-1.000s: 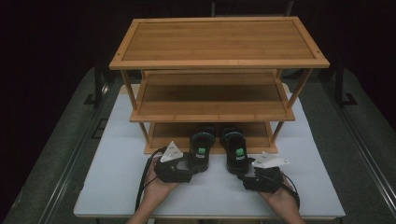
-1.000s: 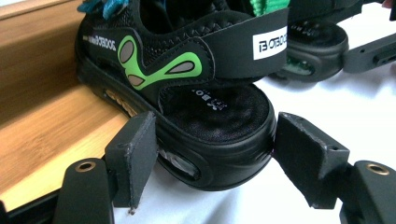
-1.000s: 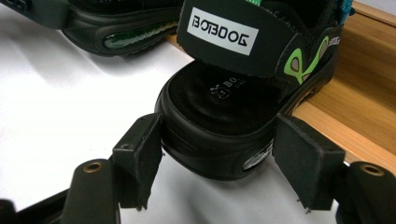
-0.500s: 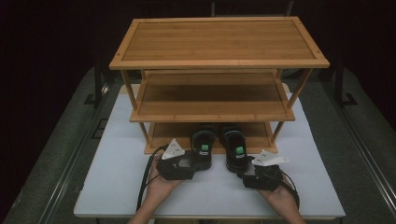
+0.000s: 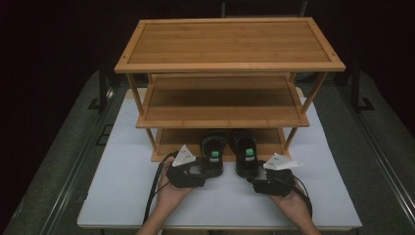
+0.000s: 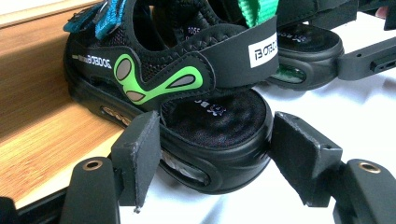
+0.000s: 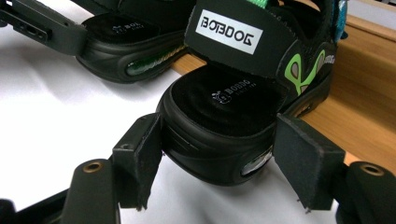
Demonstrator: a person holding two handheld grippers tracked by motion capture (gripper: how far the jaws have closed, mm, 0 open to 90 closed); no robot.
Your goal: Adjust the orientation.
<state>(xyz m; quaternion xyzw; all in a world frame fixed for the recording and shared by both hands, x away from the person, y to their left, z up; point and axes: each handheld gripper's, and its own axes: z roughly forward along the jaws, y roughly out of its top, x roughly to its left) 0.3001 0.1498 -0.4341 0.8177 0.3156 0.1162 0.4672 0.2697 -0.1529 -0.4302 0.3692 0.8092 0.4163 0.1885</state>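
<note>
Fingers of the left gripper (image 6: 212,154) bracket the heel of the left sandal (image 6: 187,93): one pad touches, the other (image 6: 299,154) stands just clear, so no firm grip; they have just been closing a little. Right gripper (image 7: 215,161) likewise straddles the right sandal (image 7: 233,102), far pad apart. Both sandals sit toes on the rack's bottom shelf (image 5: 171,142), heels over the white worktop (image 5: 122,181). Likely mid-placement or mid-retrieval; cannot tell which. Sandals: black, green markings, white-lettered heel strap.
</note>
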